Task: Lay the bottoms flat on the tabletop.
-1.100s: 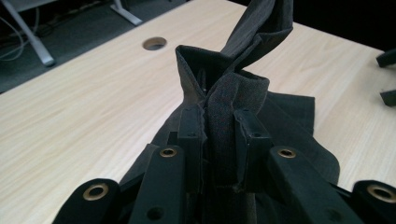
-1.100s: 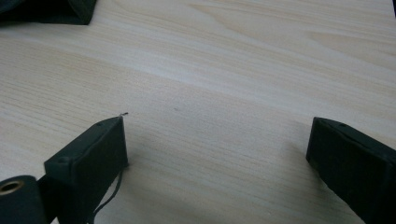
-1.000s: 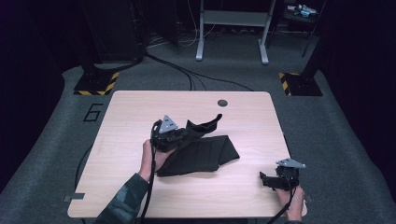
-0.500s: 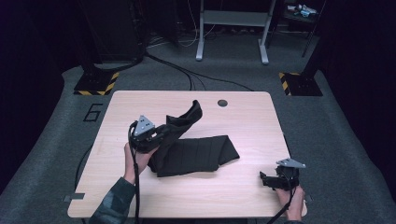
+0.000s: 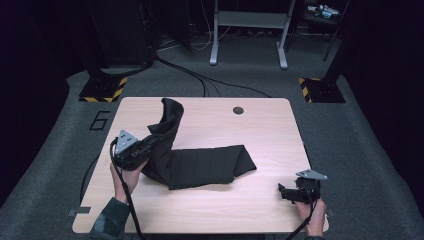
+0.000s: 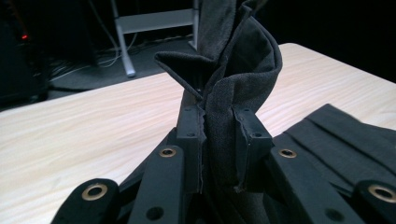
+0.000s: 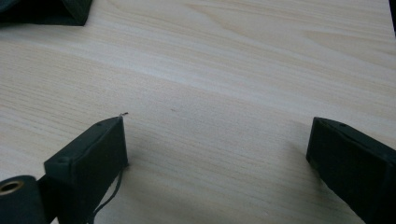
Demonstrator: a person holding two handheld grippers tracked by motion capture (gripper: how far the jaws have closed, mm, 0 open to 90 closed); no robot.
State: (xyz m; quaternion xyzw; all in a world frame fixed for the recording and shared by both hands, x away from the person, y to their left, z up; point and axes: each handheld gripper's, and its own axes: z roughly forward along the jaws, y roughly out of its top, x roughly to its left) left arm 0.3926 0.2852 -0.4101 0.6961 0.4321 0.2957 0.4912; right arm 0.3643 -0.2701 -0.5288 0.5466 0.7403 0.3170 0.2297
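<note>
A black cloth (image 5: 200,165) lies folded on the wooden table (image 5: 260,125), with one end pulled up and standing as a tall fold (image 5: 167,120) at the left. My left gripper (image 5: 150,145) is shut on that raised end; in the left gripper view the cloth (image 6: 243,70) is pinched between the two black jaws of the left gripper (image 6: 219,135) and rises above them. My right gripper (image 5: 282,192) rests low at the table's front right corner, open, with bare wood between the jaws of the right gripper (image 7: 217,140). A corner of the cloth (image 7: 46,11) shows far off.
A round cable hole (image 5: 238,110) sits near the table's back edge. Beyond the table stand a grey metal frame (image 5: 247,30) and striped floor bases (image 5: 102,92). Bare wood lies between the cloth and the right gripper.
My left gripper has moved left across the table with the cloth end in it, drawing the fold up and toward the left. The right gripper has stayed in place.
</note>
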